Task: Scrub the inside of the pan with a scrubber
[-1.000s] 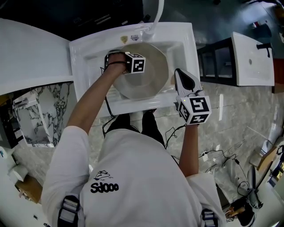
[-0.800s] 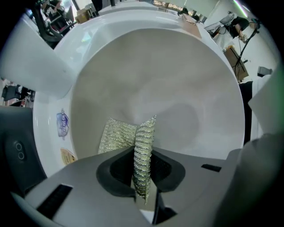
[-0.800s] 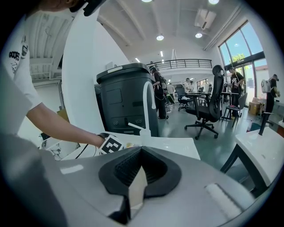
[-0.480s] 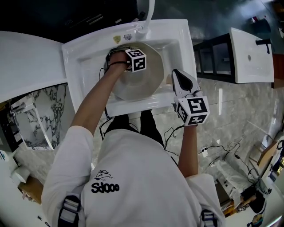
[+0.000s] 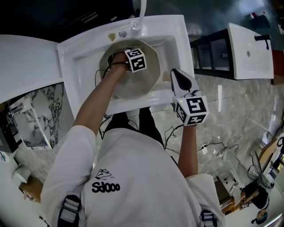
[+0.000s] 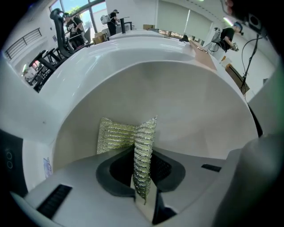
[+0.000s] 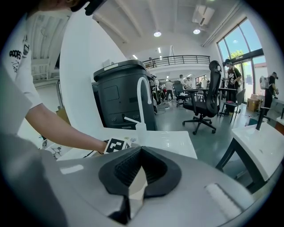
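The only writing large enough to read is a dark print [image 5: 105, 186] on the person's white shirt [image 5: 146, 168], which looks like "SJooo" under a small drawing. Two little stickers [image 5: 116, 35] on the back rim of the white sink [image 5: 80, 57], just beside the base of the tap [image 5: 141, 13], are too small to read. The cubes on both grippers bear bold black-and-white square patterns rather than letters. The pan [image 5: 146, 80] lies in the sink basin, below the tap. It is round and pale cream inside, smooth and matt, and no marks show in the part that is seen. The left gripper [image 6: 142, 173] reaches down into the pan with its jaws clamped on the scrubber [image 6: 117, 137]. This is a silvery-gold mesh pad with a ribbed weave. One flap is pinched upright between the dark pads, and the rest fans out to the left against the pan's inner wall. In the head view the left hand [image 5: 116, 62] and its cube [image 5: 135, 60] sit over the upper left part of the pan. The right gripper [image 7: 138, 175] is at the pan's right edge, by the sink's front right corner. Its jaws are closed on a flat, pale beige strip that looks like a part of the pan sticking out there, though its shape cannot be made out. Its cube [image 5: 192, 110] hangs out past the sink's front rim.
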Action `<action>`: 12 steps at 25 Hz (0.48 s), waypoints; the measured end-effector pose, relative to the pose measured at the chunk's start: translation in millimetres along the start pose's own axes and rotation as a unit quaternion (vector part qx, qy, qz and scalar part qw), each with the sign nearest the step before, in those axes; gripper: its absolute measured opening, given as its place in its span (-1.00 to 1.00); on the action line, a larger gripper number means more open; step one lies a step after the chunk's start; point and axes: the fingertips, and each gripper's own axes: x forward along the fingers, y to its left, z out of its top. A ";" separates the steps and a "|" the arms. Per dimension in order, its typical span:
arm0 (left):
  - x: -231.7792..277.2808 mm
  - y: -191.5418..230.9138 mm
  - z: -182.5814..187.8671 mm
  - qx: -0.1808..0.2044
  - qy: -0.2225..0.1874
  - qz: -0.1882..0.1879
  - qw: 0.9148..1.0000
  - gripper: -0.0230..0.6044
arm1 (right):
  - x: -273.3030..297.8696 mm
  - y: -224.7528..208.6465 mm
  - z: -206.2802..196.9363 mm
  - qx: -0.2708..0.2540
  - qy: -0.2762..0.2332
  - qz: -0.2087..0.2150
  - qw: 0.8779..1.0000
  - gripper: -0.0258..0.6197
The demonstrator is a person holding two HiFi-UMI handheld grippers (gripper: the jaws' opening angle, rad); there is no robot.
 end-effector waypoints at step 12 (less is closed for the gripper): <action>-8.5 -84.6 36.0 0.057 -0.063 -0.088 0.992 -0.74 | 2.3 18.4 -1.1 -0.004 -0.002 0.011 1.000 -0.89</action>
